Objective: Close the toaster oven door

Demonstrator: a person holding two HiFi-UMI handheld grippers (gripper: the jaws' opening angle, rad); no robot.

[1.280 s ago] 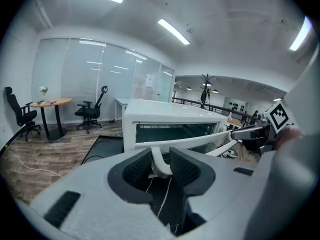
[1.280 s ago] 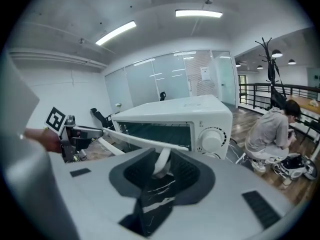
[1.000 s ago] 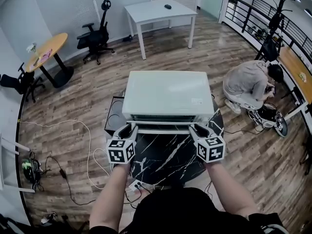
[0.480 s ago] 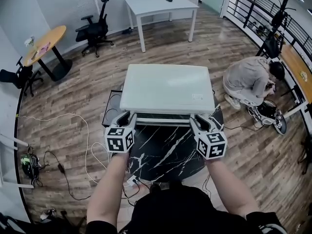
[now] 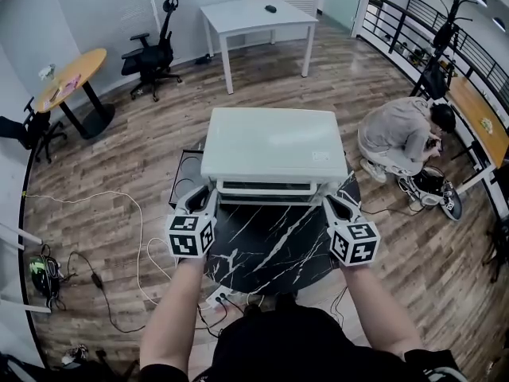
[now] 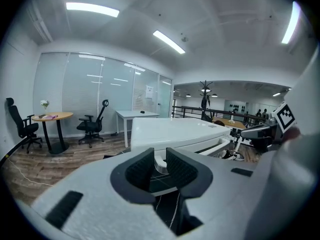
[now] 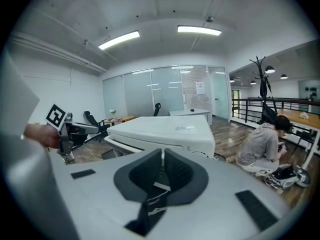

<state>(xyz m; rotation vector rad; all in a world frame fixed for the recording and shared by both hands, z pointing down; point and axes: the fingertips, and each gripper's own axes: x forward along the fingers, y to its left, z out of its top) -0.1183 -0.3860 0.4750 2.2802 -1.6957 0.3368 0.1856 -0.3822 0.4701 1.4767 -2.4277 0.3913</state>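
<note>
The white toaster oven (image 5: 270, 146) stands on a round black marble table (image 5: 270, 253). Its door (image 5: 266, 191) is swung up almost flush with the front, and the handle bar shows along it. My left gripper (image 5: 202, 195) hovers just off the door's left corner. Its jaws have just been closing but keep a gap, with nothing between the pads (image 6: 137, 171); the door corner (image 6: 161, 163) shows beyond them. My right gripper (image 5: 332, 202) is off the right corner. Its jaws have also just been closing, and the tips nearly meet on nothing (image 7: 162, 156).
A person (image 5: 402, 138) crouches on the wooden floor to the right of the table. A black box (image 5: 184, 183) sits on the floor left of the oven, with cables (image 5: 119, 213) and a power strip (image 5: 219, 297) nearby. Further off are a white table (image 5: 258, 14) and an office chair (image 5: 151, 54).
The door, which stuck out as a lowered flap a second ago, has swung up against the oven front. Both grippers followed it, then drew slightly back from its corners.
</note>
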